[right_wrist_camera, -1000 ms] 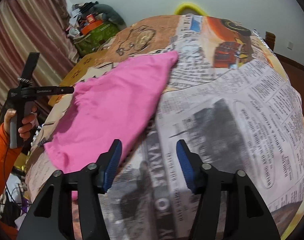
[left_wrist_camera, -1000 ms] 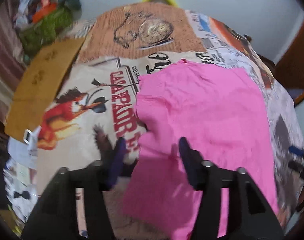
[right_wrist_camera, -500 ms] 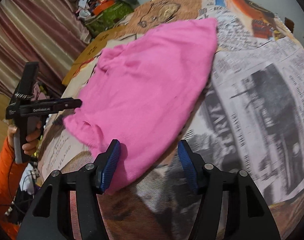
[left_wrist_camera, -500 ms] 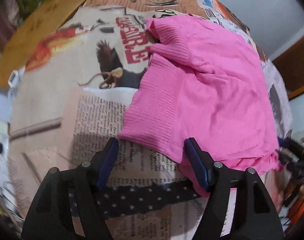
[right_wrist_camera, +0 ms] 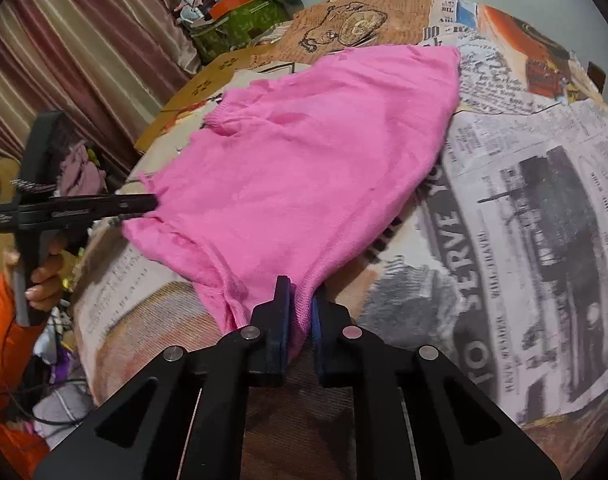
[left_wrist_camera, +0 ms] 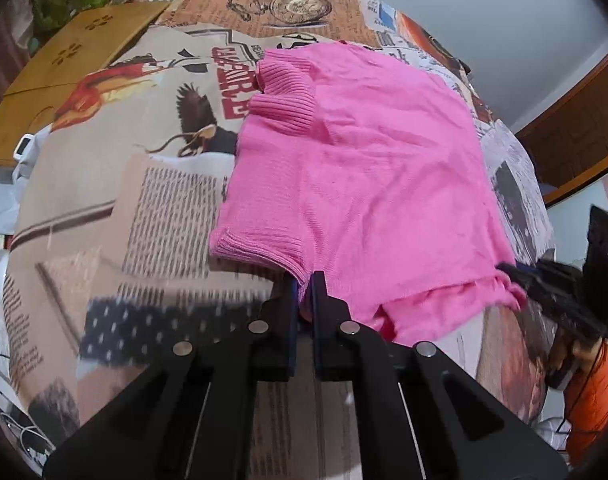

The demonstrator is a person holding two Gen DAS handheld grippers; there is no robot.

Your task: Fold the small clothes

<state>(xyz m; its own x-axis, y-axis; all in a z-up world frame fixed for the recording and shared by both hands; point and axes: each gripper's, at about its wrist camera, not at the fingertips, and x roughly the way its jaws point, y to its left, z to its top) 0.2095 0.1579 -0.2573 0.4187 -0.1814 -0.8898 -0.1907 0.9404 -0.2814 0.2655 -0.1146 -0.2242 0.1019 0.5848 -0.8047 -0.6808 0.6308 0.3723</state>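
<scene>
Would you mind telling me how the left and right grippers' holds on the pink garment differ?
The left gripper pinches the pink garment beside a ribbed sleeve cuff; the right gripper pinches a plain hem corner. The ribbed collar lies nearer the left gripper's side. Both are shut on fabric at the near edge.

Newsprint tablecloth (right_wrist_camera: 543,208): large black headline beside the pink garment (right_wrist_camera: 304,168) read "SERVE", preceded by what looked like "TO"; smaller print was illegible.

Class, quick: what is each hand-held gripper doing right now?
Left hand-held gripper: shut on the pink top's near edge.
Right hand-held gripper: shut on its near corner.
</scene>
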